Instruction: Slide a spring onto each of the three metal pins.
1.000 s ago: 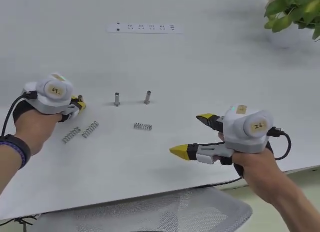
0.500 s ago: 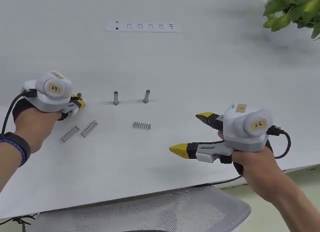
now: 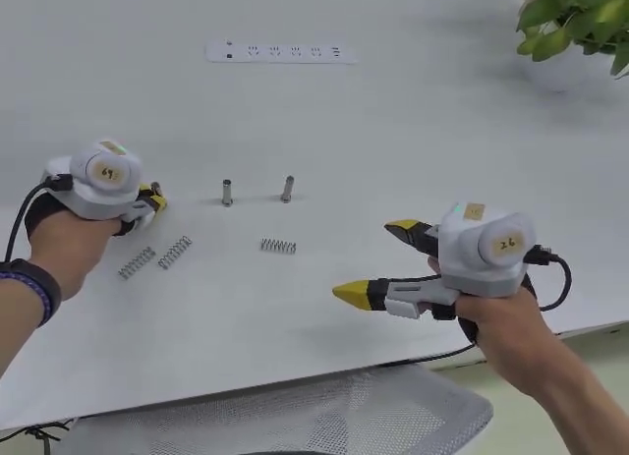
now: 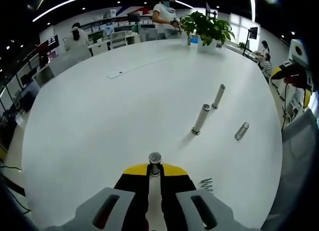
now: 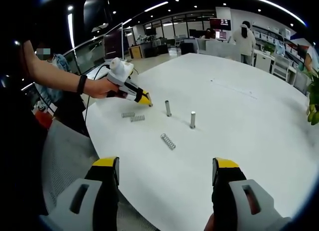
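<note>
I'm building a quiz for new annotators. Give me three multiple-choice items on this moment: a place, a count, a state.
1. The lone spring lies: A nearer the person than the two free pins; B beyond them; C threaded on one.
2. How many springs lie on the table: A two; B three; C five.
3. The left gripper is: A open; B shut on a spring; C shut on a pin.
Key: 1 A, it lies on their near side; 2 B, a pair plus the lone one; 3 C, its jaws clasp a pin.
</note>
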`<state>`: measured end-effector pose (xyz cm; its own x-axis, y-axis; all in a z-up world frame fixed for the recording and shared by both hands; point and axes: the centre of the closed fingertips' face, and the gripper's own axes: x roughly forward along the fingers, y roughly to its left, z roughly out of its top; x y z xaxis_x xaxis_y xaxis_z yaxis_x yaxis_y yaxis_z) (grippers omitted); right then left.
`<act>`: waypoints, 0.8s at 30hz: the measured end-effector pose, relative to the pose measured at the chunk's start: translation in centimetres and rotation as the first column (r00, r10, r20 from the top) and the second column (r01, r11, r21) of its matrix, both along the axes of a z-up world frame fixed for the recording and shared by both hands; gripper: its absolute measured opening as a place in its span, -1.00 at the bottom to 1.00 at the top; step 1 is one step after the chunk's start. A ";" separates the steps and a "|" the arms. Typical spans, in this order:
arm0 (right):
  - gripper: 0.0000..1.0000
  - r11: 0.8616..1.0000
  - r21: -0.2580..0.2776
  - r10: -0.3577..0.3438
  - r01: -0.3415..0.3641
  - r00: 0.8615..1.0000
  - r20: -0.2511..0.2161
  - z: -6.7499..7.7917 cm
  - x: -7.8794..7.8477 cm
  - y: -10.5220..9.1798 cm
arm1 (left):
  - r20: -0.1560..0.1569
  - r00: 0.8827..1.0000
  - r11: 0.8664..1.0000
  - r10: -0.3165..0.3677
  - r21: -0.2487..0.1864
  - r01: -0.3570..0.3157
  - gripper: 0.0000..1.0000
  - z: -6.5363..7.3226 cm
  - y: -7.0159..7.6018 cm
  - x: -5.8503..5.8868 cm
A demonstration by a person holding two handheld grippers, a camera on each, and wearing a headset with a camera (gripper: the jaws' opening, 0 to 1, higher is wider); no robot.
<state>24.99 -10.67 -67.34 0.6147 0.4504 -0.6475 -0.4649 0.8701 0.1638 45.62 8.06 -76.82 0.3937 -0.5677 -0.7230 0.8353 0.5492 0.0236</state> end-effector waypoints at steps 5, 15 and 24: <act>0.52 1.000 0.002 -0.001 0.001 1.000 0.003 0.1 0.1 0.0 | -0.017 1.000 1.000 0.019 -0.011 -0.019 -0.87 0.0 0.1 0.0; 0.52 1.000 0.006 -0.005 0.005 1.000 0.007 0.2 0.1 -0.1 | -0.043 0.999 1.000 0.023 -0.019 -0.024 -0.72 0.3 0.9 -0.6; 0.52 1.000 0.008 -0.002 0.002 1.000 0.003 -0.1 0.0 0.1 | -0.036 0.999 0.999 0.030 -0.031 -0.032 -0.65 1.6 2.1 -1.3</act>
<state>24.98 -10.57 -67.45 0.6175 0.4542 -0.6422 -0.4637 0.8697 0.1692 44.31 10.16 -75.26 0.3857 -0.5786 -0.7187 0.8179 0.5748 -0.0239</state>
